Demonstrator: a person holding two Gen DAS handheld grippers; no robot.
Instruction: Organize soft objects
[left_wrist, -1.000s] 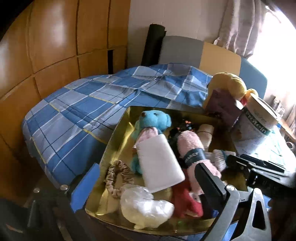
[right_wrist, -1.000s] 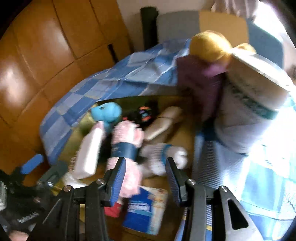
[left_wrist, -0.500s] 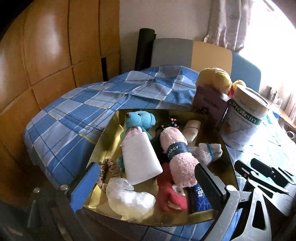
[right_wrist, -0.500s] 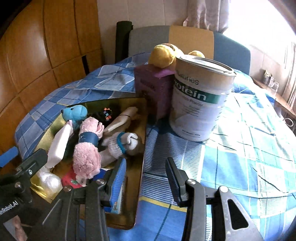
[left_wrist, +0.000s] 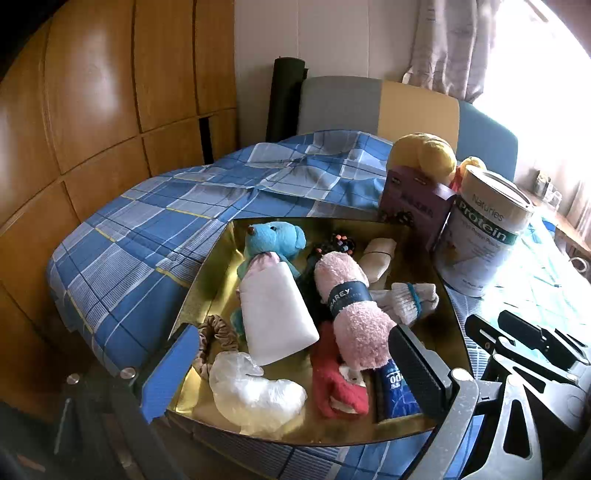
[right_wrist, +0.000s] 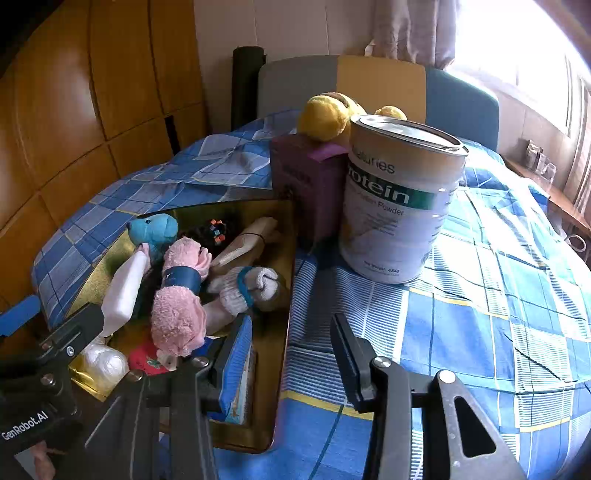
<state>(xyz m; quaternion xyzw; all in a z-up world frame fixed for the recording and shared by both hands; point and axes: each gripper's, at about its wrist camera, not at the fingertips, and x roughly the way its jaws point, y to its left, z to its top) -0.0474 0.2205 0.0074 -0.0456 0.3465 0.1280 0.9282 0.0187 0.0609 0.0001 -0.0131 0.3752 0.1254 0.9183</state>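
A gold tray (left_wrist: 207, 288) (right_wrist: 271, 391) on the bed holds several soft things. Among them are a blue teddy (left_wrist: 275, 238) (right_wrist: 153, 229), a white pouch (left_wrist: 275, 314), a pink rolled towel with a dark band (left_wrist: 354, 306) (right_wrist: 179, 306), a white sock roll (left_wrist: 412, 301) (right_wrist: 245, 290), a red cloth (left_wrist: 334, 380), a scrunchie (left_wrist: 216, 338) and a crumpled plastic bag (left_wrist: 255, 391). My left gripper (left_wrist: 295, 369) hovers wide open over the tray's near edge, holding nothing. My right gripper (right_wrist: 291, 362) stands open and empty above the tray's right rim.
A tall protein can (left_wrist: 484, 236) (right_wrist: 399, 206) and a purple box (left_wrist: 413, 210) (right_wrist: 310, 184) stand just right of the tray, with a yellow plush (left_wrist: 424, 153) (right_wrist: 328, 114) behind them. Blue checked bedsheet (right_wrist: 480, 314) spreads to the right. Wooden panelling (left_wrist: 92, 110) lines the left.
The left view has drawn back from the tray. The right view has swung right, from the tray's contents to the can and bedsheet. Both grippers' jaws keep the same gap.
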